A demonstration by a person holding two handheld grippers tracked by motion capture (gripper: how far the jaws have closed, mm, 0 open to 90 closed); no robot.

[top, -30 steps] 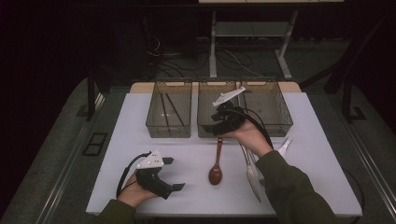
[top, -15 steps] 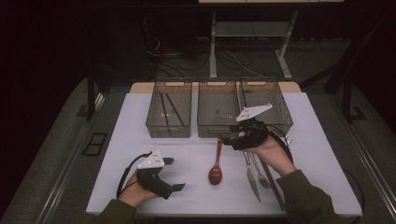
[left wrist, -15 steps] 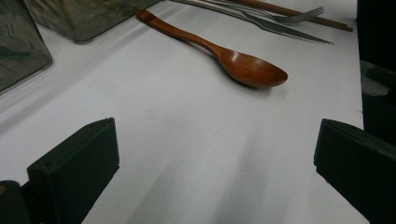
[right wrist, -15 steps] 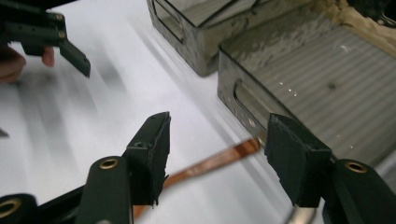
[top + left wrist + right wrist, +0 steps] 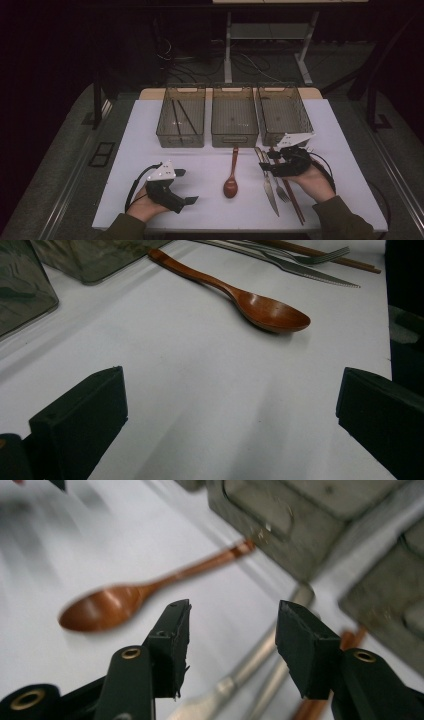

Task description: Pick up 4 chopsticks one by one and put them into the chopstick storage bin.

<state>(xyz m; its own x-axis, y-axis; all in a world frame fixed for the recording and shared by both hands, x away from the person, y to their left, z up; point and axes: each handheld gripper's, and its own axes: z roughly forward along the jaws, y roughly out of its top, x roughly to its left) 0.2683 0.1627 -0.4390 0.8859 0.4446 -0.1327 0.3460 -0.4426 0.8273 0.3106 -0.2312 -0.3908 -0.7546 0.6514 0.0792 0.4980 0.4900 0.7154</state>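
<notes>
Half-open and just closing on nothing, my right gripper's (image 5: 264,161) jaws hang over the knife (image 5: 268,185) handle, which runs lengthwise toward the middle bin (image 5: 234,138); left gripper (image 5: 186,186) idles, jaws wide apart.

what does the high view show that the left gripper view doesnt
High view alone: all three mesh bins in a row, the left bin holding dark chopsticks, and the right tongs open above the knife handle.

Left gripper view alone: the left tongs seen close, jaws wide apart over bare white table, and the knife's serrated edge.

Both: the wooden spoon, knife, fork and brown chopsticks.
</notes>
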